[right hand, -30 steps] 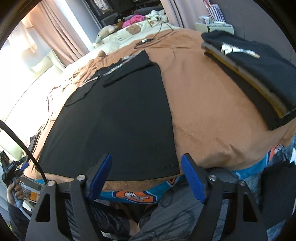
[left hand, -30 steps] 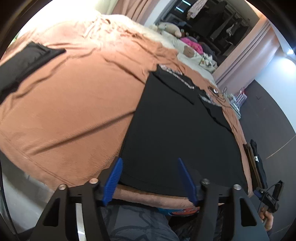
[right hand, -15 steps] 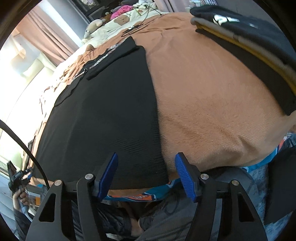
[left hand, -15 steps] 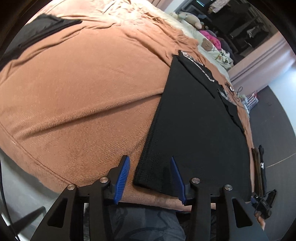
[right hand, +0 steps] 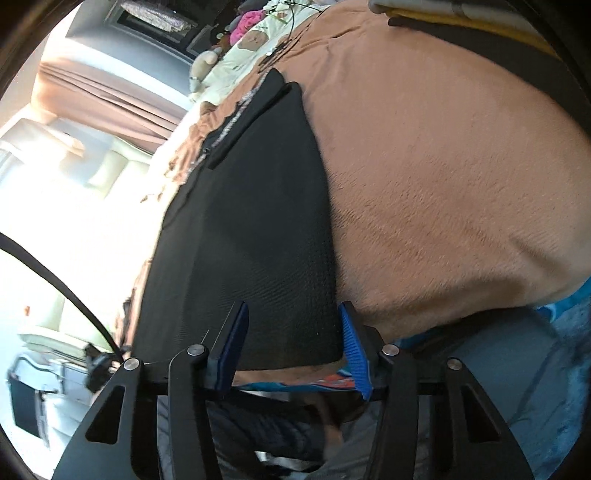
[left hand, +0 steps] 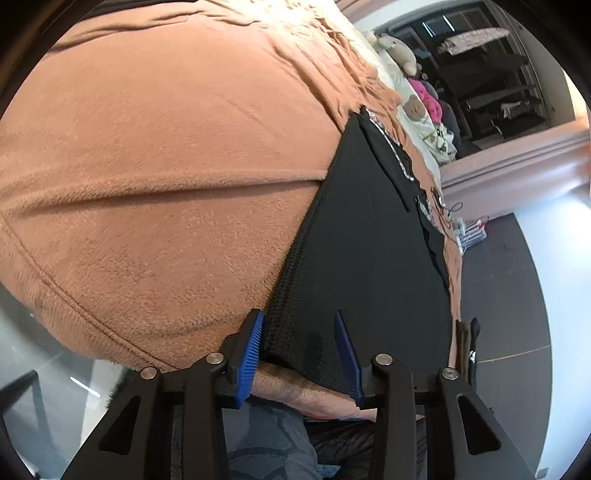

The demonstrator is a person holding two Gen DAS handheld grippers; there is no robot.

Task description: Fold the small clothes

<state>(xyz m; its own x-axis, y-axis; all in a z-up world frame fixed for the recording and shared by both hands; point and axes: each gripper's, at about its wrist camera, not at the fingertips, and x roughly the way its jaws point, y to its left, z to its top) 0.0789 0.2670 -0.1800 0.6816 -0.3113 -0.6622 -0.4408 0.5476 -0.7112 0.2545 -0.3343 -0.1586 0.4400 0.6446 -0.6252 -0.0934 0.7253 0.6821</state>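
A black garment (left hand: 369, 240) lies flat on the brown blanket (left hand: 166, 166), with its hem at the bed's near edge. My left gripper (left hand: 298, 317) straddles the hem's left corner. Its blue pads (left hand: 253, 350) are closing, with the cloth between them and not visibly pinched. In the right wrist view the same garment (right hand: 258, 221) runs away from me on the blanket (right hand: 443, 166). My right gripper (right hand: 293, 308) straddles the hem's right corner; its jaws are closing too, one pad on the cloth and the other just outside its edge.
A stack of folded clothes (right hand: 480, 22) sits on the bed at the far right, seen edge-on as a stack of folded clothes (left hand: 467, 339) in the left wrist view. Soft toys (left hand: 402, 55) and pillows lie at the bed's head. A person's legs are below the grippers.
Both grippers have dropped toward the bed's near edge and rolled. Their jaws have narrowed, and each now straddles a corner of the black garment's hem.
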